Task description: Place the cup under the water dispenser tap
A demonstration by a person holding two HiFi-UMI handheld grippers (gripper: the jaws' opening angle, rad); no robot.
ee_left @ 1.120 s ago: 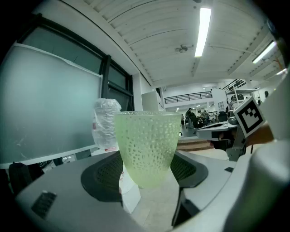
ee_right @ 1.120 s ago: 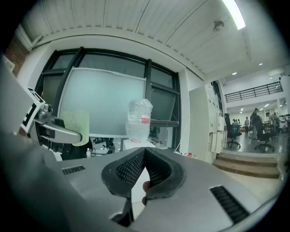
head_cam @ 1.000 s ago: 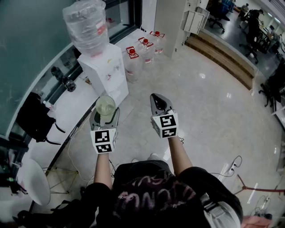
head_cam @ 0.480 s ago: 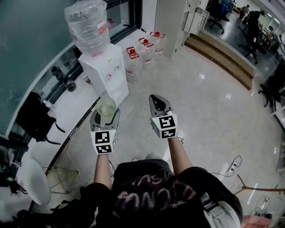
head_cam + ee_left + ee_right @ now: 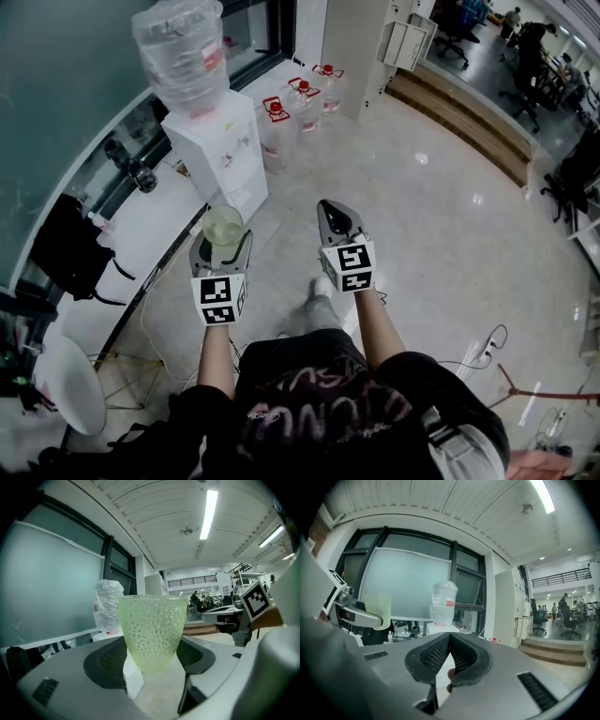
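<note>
A pale green dimpled cup stands upright between the jaws of my left gripper, which is shut on it. In the left gripper view the cup fills the middle, with the black pads pressed on its lower sides. The white water dispenser, with a clear bottle on top, stands ahead and a little left, well apart from the cup. My right gripper hangs beside the left one, shut and empty, its tips meeting. The dispenser bottle shows beyond them.
Three spare water bottles with red caps stand on the floor right of the dispenser. A black bag lies on the window ledge at left. Wooden steps run across the far right, and cables trail on the glossy floor.
The person's foot has stepped forward into view below the grippers. Both grippers keep their places, the cup still in the left one.
</note>
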